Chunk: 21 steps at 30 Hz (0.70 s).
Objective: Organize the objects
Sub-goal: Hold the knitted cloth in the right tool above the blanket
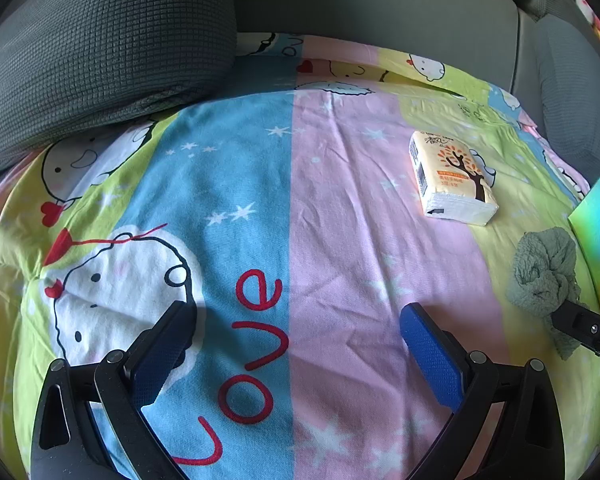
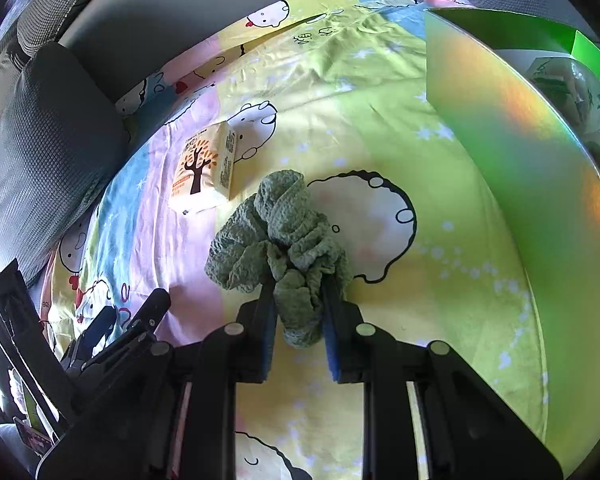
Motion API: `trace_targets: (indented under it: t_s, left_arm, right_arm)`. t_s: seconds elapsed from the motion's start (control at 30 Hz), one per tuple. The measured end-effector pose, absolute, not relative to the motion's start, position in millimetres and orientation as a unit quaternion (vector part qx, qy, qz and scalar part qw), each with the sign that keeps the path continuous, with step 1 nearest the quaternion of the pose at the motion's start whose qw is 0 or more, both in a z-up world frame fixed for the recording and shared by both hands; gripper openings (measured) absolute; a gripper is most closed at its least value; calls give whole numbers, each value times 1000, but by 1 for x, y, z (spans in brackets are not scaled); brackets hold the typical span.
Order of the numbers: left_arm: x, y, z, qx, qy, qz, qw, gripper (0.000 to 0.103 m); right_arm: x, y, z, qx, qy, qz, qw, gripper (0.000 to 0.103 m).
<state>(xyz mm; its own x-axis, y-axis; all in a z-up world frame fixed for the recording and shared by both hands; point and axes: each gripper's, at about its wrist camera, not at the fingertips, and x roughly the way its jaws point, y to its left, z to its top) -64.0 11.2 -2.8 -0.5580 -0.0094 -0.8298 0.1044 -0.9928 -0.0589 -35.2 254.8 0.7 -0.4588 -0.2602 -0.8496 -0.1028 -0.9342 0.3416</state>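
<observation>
A crumpled green cloth [image 2: 278,236] is pinched between the blue pads of my right gripper [image 2: 298,292], above the cartoon-print sheet; it also shows at the right edge of the left wrist view [image 1: 546,268]. A yellow tissue pack [image 2: 204,170] with a tree print lies on the sheet just beyond and left of the cloth; it also shows in the left wrist view [image 1: 452,178] at the upper right. My left gripper [image 1: 300,316] is open and empty over the blue and pink stripes of the sheet.
A shiny green box [image 2: 540,152] stands open at the right with wrapped packs inside [image 2: 572,88]; its corner shows in the left wrist view [image 1: 598,224]. A grey cushion [image 1: 100,52] rests at the back left against the grey sofa back [image 1: 380,4].
</observation>
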Motion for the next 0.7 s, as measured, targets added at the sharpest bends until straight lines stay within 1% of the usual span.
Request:
trace_targets:
  t_s: [0.7]
  left_arm:
    - [-64, 12, -3, 469, 50, -881, 32, 102]
  right_arm:
    - [-35, 253, 1, 519, -168, -837, 46, 21]
